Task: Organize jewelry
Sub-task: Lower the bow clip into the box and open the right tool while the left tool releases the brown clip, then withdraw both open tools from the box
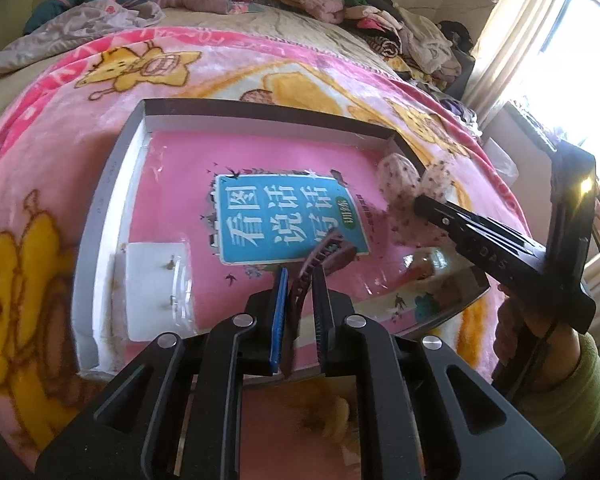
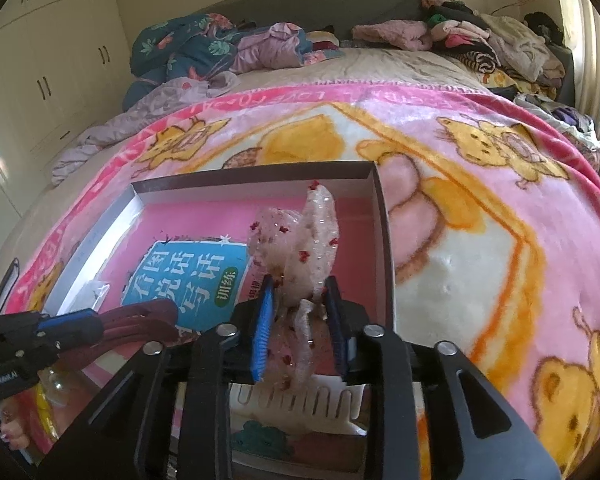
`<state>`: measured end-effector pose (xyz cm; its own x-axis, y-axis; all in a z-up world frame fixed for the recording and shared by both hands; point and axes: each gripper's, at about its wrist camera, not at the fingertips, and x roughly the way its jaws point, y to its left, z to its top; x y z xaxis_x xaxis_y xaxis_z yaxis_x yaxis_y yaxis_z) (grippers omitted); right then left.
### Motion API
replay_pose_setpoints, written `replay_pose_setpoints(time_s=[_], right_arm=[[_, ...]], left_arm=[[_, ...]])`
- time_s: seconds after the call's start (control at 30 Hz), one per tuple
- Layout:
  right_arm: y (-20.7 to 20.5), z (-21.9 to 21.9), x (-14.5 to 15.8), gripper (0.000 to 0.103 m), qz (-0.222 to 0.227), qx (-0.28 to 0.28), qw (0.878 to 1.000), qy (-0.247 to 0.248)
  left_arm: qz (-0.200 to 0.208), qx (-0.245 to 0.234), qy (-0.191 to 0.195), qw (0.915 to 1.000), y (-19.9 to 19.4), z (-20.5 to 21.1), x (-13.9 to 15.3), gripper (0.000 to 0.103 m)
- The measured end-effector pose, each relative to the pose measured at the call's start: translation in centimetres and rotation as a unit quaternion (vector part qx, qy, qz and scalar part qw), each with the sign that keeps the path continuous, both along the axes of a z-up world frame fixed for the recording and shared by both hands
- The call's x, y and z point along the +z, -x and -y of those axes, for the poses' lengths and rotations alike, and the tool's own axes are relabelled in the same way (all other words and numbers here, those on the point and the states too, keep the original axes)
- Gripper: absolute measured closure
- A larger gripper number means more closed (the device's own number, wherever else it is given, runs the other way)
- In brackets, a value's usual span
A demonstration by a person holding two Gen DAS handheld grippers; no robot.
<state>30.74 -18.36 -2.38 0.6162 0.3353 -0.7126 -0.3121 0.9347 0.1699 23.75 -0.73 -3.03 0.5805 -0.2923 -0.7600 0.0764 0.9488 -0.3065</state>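
Left gripper jaws nearly closed, clamping a dark red hair clip; right gripper jaws narrow around a sheer bow with red dots. Beyond both jaws, pink book with blue label "看图说话写话" lies in shallow box. Left gripper's side reads "GenRobot.AI".

Blue panel on pink book cover, frame centre: 看图说话写话, green oval 训练. Blanket border, upper frame: "LOVE", mirrored.
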Motion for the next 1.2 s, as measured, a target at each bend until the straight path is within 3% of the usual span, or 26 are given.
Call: replay_pose_setpoints(time_s=[0.2, 0.5, 0.87, 0.97, 1.2], right_arm=[[0.8, 0.7, 0.7, 0.064, 0.014, -0.013, 1.0, 0.0], [2.9, 1.8, 2.1, 0.05, 0.028, -0.016, 0.999, -0.009], [6.3, 1.9, 3.7, 0.031, 0.043, -0.01, 0.999, -0.019], [7.3, 2.0, 4.1, 0.028, 0.048, -0.008, 0.999, -0.021], [9.5, 1.7, 4.8, 0.025, 0.053, 0.004, 0.998, -0.022]], left_arm=[[0.002, 0.016, -0.017, 0.9997, -0.6, -0.9, 0.0, 0.098], [0.007, 0.036, 0.0, 0.9993, 0.2, -2.8, 0.6, 0.098], [0.027, 0.052, 0.006, 0.9983, 2.6, -4.5, 2.8, 0.076], [0.032, 0.058, 0.006, 0.9978, 3.4, -4.9, 3.4, 0.074], [0.042, 0.064, 0.005, 0.9971, 5.4, -5.3, 4.4, 0.055]])
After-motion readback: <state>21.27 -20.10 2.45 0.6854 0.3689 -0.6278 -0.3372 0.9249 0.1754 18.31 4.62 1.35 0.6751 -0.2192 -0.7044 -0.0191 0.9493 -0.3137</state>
